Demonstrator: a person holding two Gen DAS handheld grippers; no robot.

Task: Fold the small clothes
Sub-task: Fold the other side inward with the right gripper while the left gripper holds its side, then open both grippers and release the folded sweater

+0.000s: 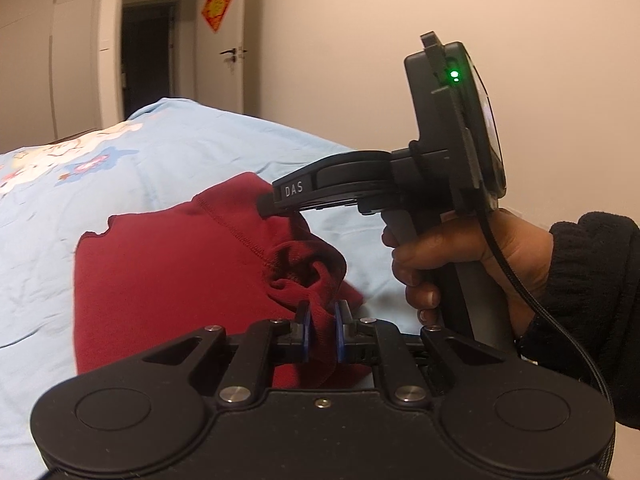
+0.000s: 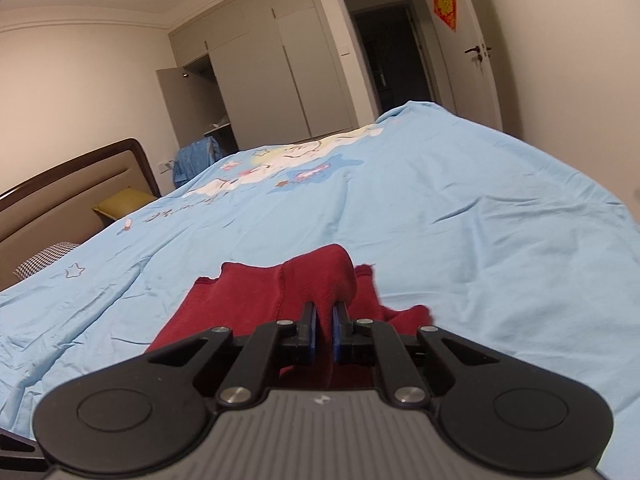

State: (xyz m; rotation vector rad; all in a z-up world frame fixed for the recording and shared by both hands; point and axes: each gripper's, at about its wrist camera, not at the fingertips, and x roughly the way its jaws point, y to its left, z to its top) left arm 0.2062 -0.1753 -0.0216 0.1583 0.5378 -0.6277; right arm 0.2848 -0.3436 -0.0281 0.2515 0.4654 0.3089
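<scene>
The dark red garment (image 1: 168,280) lies on the blue bedspread (image 1: 200,148) of the bed, one end bunched up. The left tool (image 1: 322,320) is clamped on a gathered fold of it, and the right tool (image 2: 324,322) pinches another raised fold nearby. The knit looks soft, light and limp, so I'd judge it sags between grips; hems and corners seem the best holds.

One dark red knitted garment (image 1: 168,264) lies on one bed with a light blue printed cover (image 2: 460,216). Two black handheld grippers, the left (image 1: 320,320) and the right (image 2: 324,320), each show two blue-padded fingers (image 2: 309,328). One red square wall decoration (image 2: 444,0) hangs at one o'clock.
</scene>
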